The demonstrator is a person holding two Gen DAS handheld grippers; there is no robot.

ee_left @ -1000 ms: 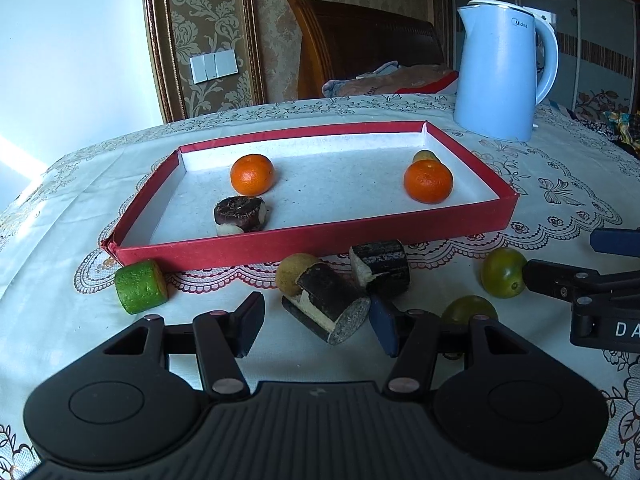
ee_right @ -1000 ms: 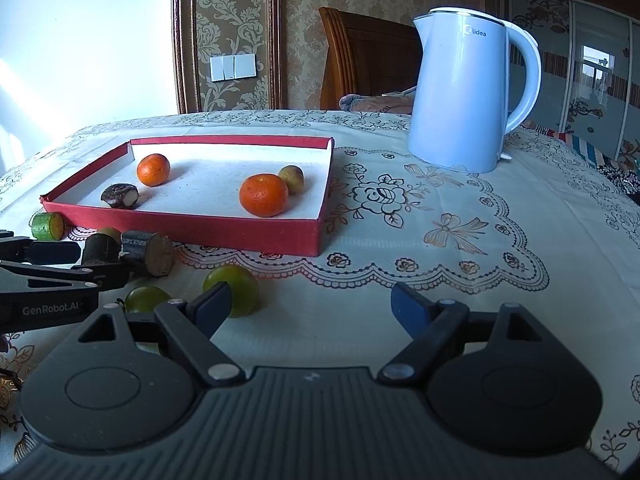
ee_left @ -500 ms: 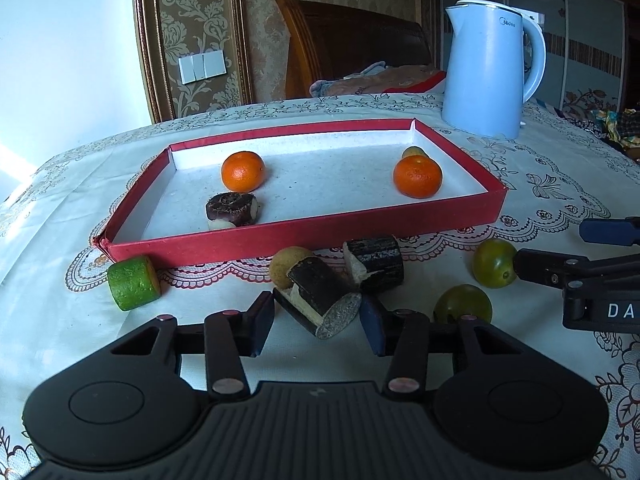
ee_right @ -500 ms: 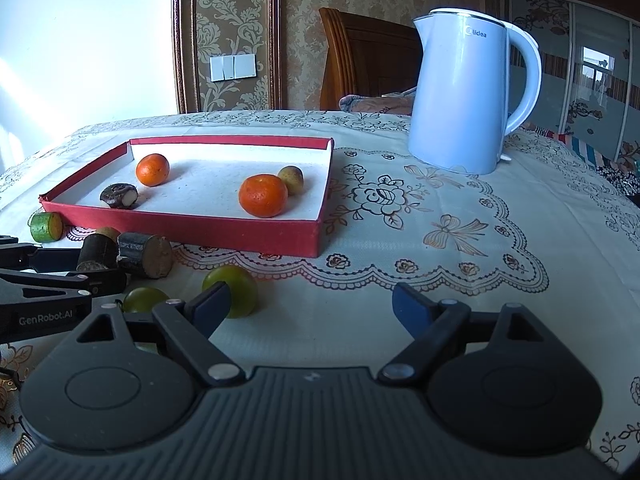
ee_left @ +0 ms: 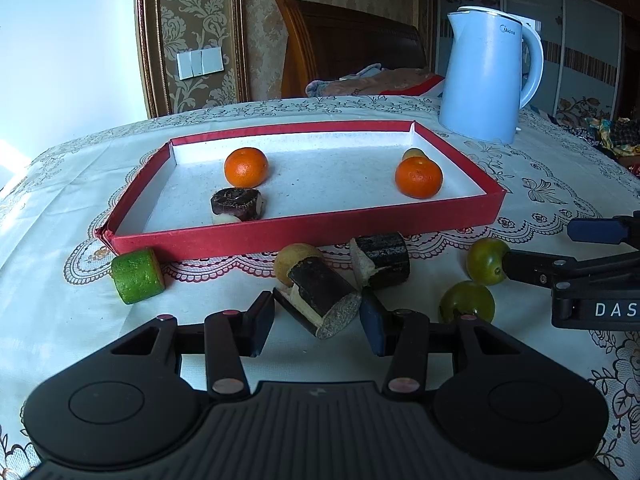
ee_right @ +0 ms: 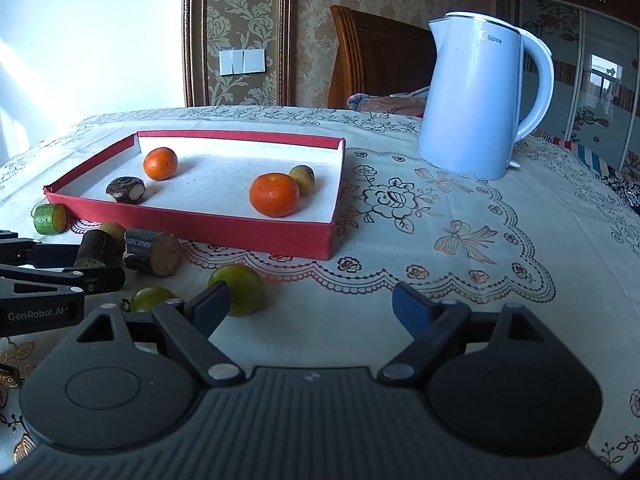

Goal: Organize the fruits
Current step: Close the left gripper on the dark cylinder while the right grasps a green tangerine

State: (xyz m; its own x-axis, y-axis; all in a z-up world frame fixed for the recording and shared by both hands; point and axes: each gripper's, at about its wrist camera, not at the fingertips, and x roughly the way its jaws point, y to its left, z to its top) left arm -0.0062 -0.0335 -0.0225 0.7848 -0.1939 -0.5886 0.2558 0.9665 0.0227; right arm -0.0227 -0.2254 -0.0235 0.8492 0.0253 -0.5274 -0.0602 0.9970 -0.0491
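L gripper (ee_left: 318, 320) open round dark cane chunk (ee_left: 323, 294) — long axis slants fwd-left; R gripper (ee_right: 310, 306) open, empty — farther.

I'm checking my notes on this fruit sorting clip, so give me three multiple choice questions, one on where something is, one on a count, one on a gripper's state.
1. Where does the green cut piece lie?
A. in the red tray
B. on the cloth beside the tray's near left corner
C. behind the kettle

2. How many oranges are in the red tray?
A. one
B. two
C. four

3. The right gripper is
A. open, holding nothing
B. shut on an orange
C. shut on the kettle

Answers: 1 B, it sits outside the wall. 2 B, two orange fruits. 3 A, its fingers stand apart over bare cloth.
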